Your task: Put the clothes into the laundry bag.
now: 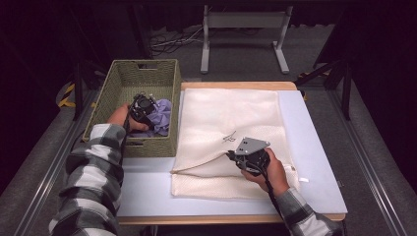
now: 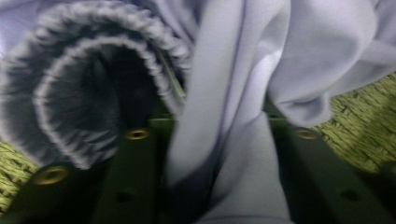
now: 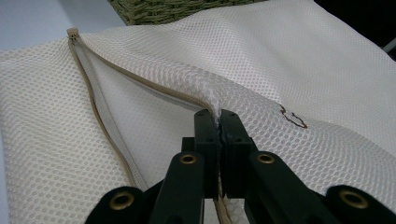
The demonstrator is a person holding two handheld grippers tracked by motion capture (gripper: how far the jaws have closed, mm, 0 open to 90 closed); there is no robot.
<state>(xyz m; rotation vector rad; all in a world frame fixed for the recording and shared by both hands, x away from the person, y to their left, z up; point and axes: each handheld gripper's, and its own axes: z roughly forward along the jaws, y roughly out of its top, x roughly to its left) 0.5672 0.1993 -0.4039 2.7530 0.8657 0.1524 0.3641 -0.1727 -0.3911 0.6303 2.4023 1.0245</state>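
Lavender garment (image 1: 160, 117) lay bunched in woven basket (image 1: 147, 147), left gripper (image 1: 141, 109) clamped on a fold. Right gripper (image 1: 235, 156) pinched mesh bag (image 1: 231, 113) at zipper edge (image 3: 100, 121), mouth lifted. Best lifted clear of basket rim, then fed deep into opening.

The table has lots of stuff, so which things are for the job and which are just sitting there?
For the job: purple garment, wicker basket, mesh laundry bag, left gripper, right gripper.

Just there: table, grey metal stand, floor cables.
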